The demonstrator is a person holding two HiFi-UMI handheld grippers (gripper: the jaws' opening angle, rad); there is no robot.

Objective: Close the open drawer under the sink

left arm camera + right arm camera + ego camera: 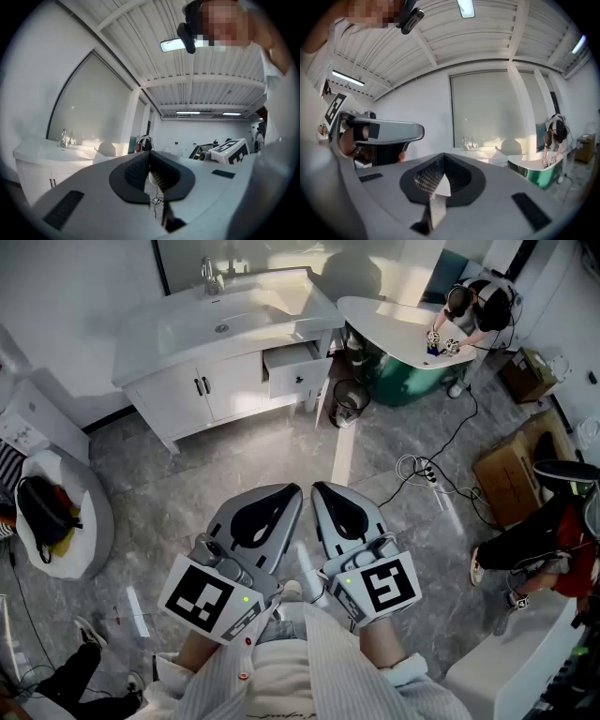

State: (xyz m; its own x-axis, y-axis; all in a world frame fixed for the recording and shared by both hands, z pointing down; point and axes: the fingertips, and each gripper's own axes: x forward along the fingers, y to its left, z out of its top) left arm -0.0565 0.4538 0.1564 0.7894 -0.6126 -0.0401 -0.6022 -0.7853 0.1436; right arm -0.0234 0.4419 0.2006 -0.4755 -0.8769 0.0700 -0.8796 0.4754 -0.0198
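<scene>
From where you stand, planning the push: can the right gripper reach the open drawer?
Probably not yet. The right gripper is held close to the body, and the open drawer sits across the floor. Nothing seems to block the path; walking closer should do it.

Mock bathroom set inside an industrial hall, so a recording lab, not a home. Bathroom part: white vanity [225,381] with sink [220,322], faucet [210,276] and one drawer [295,371] pulled out, standing on a grey marble-look floor [234,465]. Right of the vanity is a white-and-green bathtub [412,385], with a person [473,310] in head-mounted gear bent over it. A small bin [350,401] sits between vanity and tub. Lab signs: loose cables [422,470] on the floor in front-right of the vanity, cardboard boxes [511,479] further right, a beanbag [80,531] with a backpack [42,507] to the vanity's left. Overhead is a ribbed metal ceiling [201,61] with tube lights [206,113].
</scene>
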